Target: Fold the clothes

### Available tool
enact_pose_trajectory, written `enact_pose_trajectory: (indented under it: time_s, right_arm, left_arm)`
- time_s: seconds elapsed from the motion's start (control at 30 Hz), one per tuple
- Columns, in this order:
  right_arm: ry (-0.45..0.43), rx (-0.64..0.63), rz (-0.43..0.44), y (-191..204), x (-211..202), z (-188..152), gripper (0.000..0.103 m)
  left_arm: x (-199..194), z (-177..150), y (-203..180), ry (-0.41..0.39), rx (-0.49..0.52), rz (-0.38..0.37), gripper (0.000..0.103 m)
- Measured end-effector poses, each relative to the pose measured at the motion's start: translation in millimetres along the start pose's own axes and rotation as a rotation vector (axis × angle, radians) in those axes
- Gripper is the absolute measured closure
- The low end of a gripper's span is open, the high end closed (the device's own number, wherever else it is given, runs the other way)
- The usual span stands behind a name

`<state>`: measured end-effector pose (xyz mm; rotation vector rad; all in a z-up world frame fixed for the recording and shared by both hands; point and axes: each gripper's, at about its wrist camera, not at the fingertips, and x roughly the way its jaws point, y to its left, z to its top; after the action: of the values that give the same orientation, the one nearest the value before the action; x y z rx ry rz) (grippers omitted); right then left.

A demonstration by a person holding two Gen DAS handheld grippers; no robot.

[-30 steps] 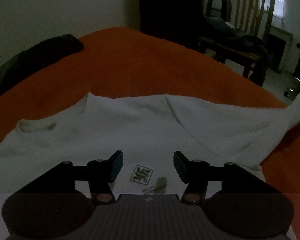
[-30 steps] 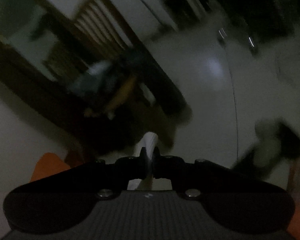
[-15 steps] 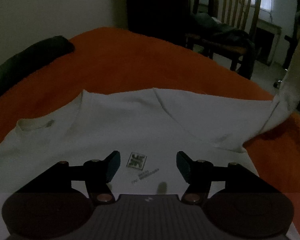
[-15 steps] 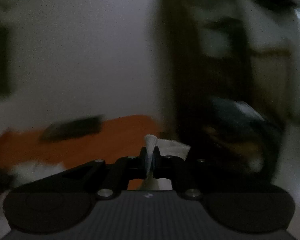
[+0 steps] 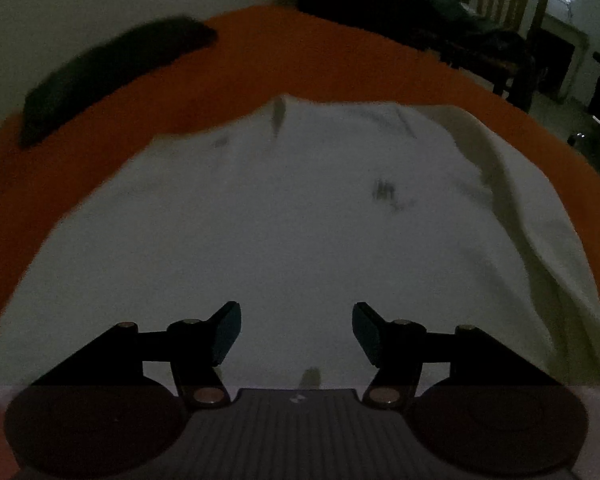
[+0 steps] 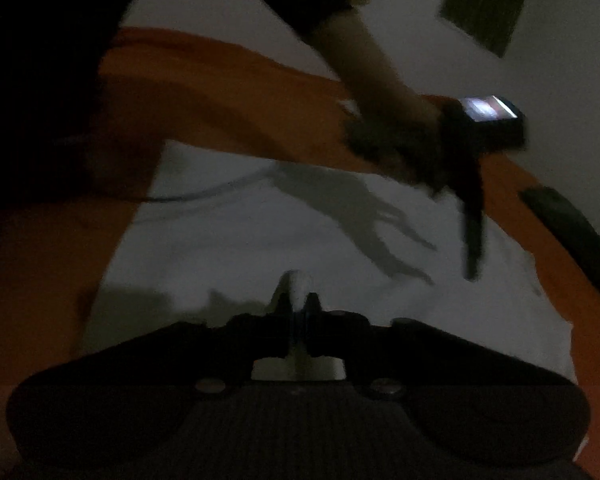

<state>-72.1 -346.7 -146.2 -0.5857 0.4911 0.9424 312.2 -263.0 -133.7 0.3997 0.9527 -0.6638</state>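
Right tool (image 6: 298,312) clamped on white shirt (image 5: 284,232) fabric, left tool (image 5: 296,332) wide; thin pinch may slip, spoiling fold.

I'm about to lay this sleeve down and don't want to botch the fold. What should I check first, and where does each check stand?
1. Right gripper shut on the fabric: ok, a white strip sits between its closed fingers.
2. Left gripper free: ok, jaws open and empty above the white shirt.
3. Shirt body flat on the orange cover: mostly ok; a loose ridge runs along its right side.
4. Landing area on the shirt clear: not ok, in the right wrist view the left gripper hangs over the shirt.
5. Dark garment apart from the shirt: ok.
6. Which part is pinched: cannot tell, blurred.
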Motion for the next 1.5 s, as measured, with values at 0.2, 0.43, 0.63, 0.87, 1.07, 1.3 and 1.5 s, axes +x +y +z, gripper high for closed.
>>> enact_pose_trajectory:
  time_s: [0.2,0.43,0.63,0.87,1.07,1.3,1.5]
  right_arm:
    - [-0.009,0.145,-0.144,-16.7,-7.3,-12.6,0.053]
    - [0.171,0.364,-0.205,-27.4,-20.1,-51.8,0.053]
    - [0.203,0.409,-0.216,-2.7,-17.0,-41.0,0.053]
    - [0.217,0.385,-0.230,-6.1,-27.4,-50.0,0.053]
    - [0.203,0.425,-0.237,-25.2,-22.5,-58.8,0.053]
    - [0.233,0.399,-0.330,-67.7,1.8,-56.4,0.053]
    - [0.206,0.556,-0.520,-160.8,7.1,-67.9,0.053]
  left_arm:
    - [-32.0,-59.4,-5.8,0.009,-0.091,-0.190,0.045]
    - [-29.2,-89.8,-63.6,0.025,0.142,-0.382,0.043]
    - [-3.4,-93.0,-62.6,-0.025,0.181,-0.457,0.076]
    - [-40.1,-92.8,-26.4,-0.102,0.051,-0.548,0.100]
    - [-75.5,-109.2,87.8,-0.086,-0.202,-0.385,0.100]
    - [-36.1,-142.6,162.9,-0.035,-0.515,-0.407,0.098]
    - [-28.3,-138.3,164.2,-0.039,-0.507,-0.448,0.094]
